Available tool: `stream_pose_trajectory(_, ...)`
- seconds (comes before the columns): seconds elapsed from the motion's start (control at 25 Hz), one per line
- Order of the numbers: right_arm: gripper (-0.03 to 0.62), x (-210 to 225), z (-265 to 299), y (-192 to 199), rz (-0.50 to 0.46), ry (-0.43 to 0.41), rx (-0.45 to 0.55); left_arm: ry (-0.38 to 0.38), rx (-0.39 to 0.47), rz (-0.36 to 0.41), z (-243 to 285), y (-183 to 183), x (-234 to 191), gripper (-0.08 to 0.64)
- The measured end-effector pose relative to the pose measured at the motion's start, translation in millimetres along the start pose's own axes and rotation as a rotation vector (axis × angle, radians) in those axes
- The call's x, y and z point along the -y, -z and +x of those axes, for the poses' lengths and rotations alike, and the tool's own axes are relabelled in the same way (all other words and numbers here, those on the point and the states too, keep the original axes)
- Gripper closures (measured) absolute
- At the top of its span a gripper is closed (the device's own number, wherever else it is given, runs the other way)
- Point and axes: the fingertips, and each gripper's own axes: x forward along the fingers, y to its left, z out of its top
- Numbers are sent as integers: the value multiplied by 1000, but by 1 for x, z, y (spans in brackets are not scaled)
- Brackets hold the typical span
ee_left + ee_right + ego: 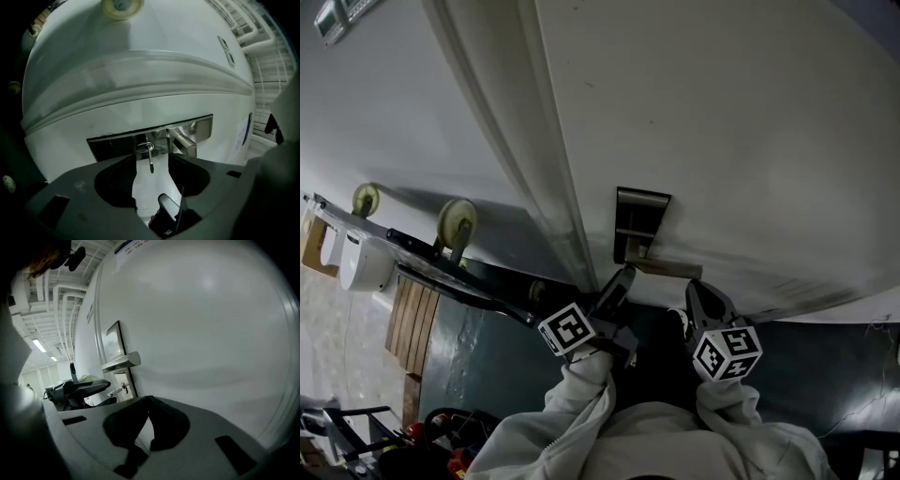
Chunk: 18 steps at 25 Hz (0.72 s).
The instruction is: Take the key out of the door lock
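A small metal key [150, 158] sticks out of the lock cylinder in the steel lock plate [117, 143] on a white door [722, 122]. The lever handle [185, 143] is just right of it. My left gripper [152, 163] is open, its jaws standing either side of the key without touching it. In the head view the left gripper [622, 278] reaches up to the lock plate [642, 220]. My right gripper [703, 295] hangs beside it, below the handle, shut with nothing between its jaws [147, 399]. From the right gripper view the key [120, 388] shows side-on.
The door frame moulding [520, 141] runs left of the lock. A cart with pale wheels [456, 221] stands against the wall at the left, with a white container [366, 264] and wooden slats [412, 323] below it. The floor is dark.
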Motion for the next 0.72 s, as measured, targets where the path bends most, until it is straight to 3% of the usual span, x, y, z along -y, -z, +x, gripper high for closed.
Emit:
stream_pose_trajectory(0.2, 540, -1, 1, 2, 1, -5, -6, -16, 8, -19, 6, -1, -11, 364)
stream_pose_trajectory(0.48, 540, 0, -1, 2, -2, -10, -9, 1, 41, -71, 13, 1, -7, 448)
stream_pose_trajectory(0.72, 540, 2, -5, 4, -4, -14, -11, -33, 65, -26, 12, -2, -8, 523)
